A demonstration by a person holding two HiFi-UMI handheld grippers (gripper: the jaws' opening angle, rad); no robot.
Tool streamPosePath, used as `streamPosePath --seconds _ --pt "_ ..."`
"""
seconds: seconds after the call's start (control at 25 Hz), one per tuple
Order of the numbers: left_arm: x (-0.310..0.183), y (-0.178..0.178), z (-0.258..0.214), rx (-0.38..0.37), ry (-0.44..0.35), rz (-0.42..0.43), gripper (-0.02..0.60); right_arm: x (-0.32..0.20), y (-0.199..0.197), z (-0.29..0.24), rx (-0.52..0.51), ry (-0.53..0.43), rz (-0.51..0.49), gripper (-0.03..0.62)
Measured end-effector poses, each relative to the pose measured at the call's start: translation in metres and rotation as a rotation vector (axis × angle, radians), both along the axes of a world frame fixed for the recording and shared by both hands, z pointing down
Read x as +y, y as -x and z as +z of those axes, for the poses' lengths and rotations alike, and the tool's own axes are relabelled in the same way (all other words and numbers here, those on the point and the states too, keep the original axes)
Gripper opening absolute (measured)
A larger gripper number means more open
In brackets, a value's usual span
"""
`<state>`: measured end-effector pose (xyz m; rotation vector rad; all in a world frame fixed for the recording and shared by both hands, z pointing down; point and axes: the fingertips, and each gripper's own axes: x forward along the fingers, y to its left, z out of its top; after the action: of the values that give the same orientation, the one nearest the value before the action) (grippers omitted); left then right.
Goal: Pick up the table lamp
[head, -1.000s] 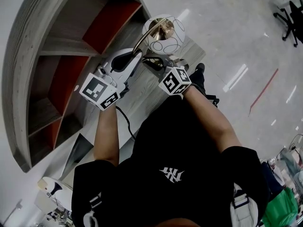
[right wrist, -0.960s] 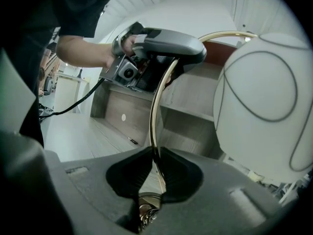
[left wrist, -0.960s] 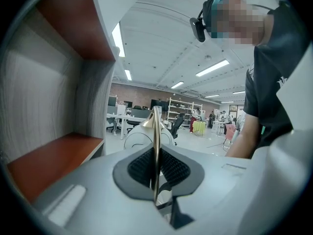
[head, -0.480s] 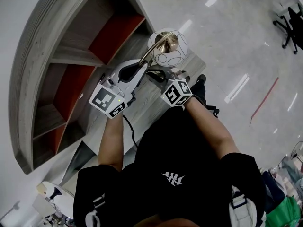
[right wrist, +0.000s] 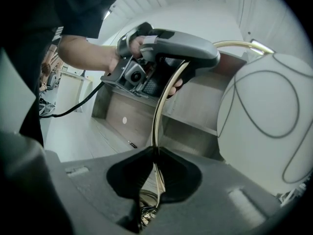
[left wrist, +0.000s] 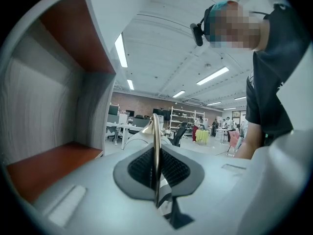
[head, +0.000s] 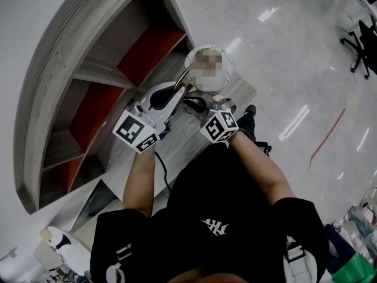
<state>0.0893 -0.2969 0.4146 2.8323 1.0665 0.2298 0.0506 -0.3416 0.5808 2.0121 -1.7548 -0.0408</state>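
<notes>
The table lamp has a white globe shade with thin dark lines and a curved brass stem. It stands over the top of a low wooden shelf unit. My left gripper is shut on the upper stem, which runs upright between its pads. My right gripper grips the same stem lower down; its jaws have just been closing on it. In the right gripper view the shade fills the right side and the left gripper clamps the stem above.
The curved shelf unit with red back panels lies to the left. A black cable trails from the left gripper. Shiny floor spreads to the right, with an office chair at the far right.
Both grippers stay on the stem. Hands, lamp and shelf all sit a little lower in the head view; I see no shift of the lamp against the shelf.
</notes>
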Motion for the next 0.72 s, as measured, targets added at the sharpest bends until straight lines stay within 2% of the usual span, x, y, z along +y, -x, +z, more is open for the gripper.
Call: streamPosePath --seconds 0.24,0.72 --pt "0.006 0.001 -0.011 0.027 -0.023 0.013 0.017 0.002 -0.003 -0.011 0.02 -0.01 0.005 0.04" --pt "0.009 -0.003 -0.051 0.078 -0.002 0.003 0.017 0.006 -0.011 -0.05 0.089 -0.024 -0.002 0.035"
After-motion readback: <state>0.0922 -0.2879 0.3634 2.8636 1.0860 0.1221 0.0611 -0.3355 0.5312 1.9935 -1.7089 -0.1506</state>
